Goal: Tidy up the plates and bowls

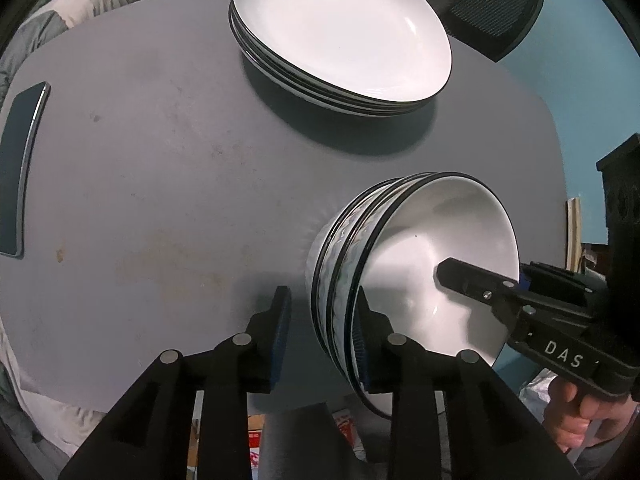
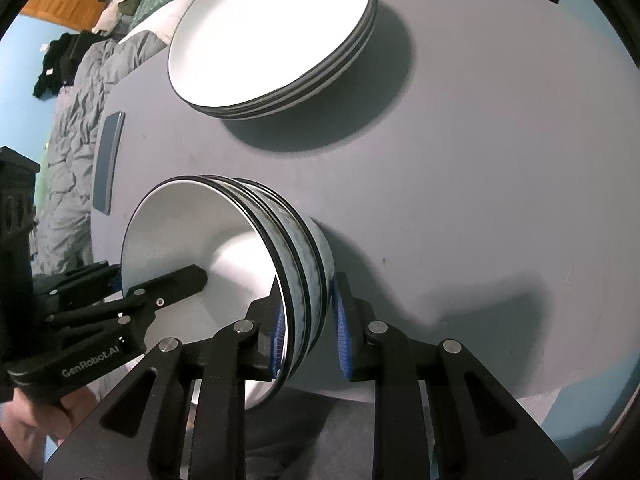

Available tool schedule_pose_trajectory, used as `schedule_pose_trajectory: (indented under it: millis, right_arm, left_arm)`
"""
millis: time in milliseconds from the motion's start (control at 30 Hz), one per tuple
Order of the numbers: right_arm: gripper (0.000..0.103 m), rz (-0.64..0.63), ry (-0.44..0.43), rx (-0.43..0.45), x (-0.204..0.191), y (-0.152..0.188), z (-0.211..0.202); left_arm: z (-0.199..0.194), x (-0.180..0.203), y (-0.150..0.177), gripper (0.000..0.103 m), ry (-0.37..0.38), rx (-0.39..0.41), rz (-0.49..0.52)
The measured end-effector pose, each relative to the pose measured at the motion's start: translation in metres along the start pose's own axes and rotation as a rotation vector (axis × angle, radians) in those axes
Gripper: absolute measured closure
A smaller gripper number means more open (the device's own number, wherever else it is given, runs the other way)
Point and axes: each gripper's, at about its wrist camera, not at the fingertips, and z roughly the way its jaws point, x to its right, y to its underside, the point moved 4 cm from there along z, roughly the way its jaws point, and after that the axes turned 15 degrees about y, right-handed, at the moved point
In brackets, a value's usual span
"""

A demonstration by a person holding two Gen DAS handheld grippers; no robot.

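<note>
Both grippers are straddling the bowl stack's rim, the stack sitting near the desk's front edge.
The left gripper (image 1: 323, 334) is standing narrowly open, its outer pad clear of the bowl stack (image 1: 420, 264); the right gripper (image 2: 310, 334) is nipping the opposite rim. Both should be releasing evenly, the plate stack (image 1: 340, 36) lying well ahead.

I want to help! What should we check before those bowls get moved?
1. Bowls nested in one neat stack: ok.
2. Left hand-held gripper straddles the bowls' wall: ok. Its outer pad stands apart from the wall, so grip: not ok.
3. Right hand-held gripper straddles the opposite wall: ok. Whether it squeezes: cannot tell.
4. Plates stacked well apart from the bowls: ok.
5. Phone lies far from the bowls, near the table edge: ok.
</note>
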Motion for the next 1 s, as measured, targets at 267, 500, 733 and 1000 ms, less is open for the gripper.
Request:
schedule_pose_trajectory:
  millis: [267, 500, 733, 1000]
  right_arm:
    - [0.078, 0.012, -0.005, 0.004, -0.001, 0.001, 0.003]
    - [0.079, 0.02, -0.022, -0.007, 0.0, -0.001, 0.004]
    - [0.079, 0.013, -0.042, -0.022, 0.002, -0.002, 0.006]
    - [0.082, -0.016, -0.008, -0.003, -0.005, 0.0, 0.003]
  left_arm:
    - [0.014, 0.002, -0.015, 0.075, 0.042, 0.005, -0.029]
    - [0.023, 0.01, -0.004, 0.077, 0.059, 0.034, -0.046]
    - [0.006, -0.01, 0.004, 0.072, 0.063, 0.041, -0.065]
    - [0.0, -0.006, 0.007, 0.075, -0.007, 0.021, -0.04]
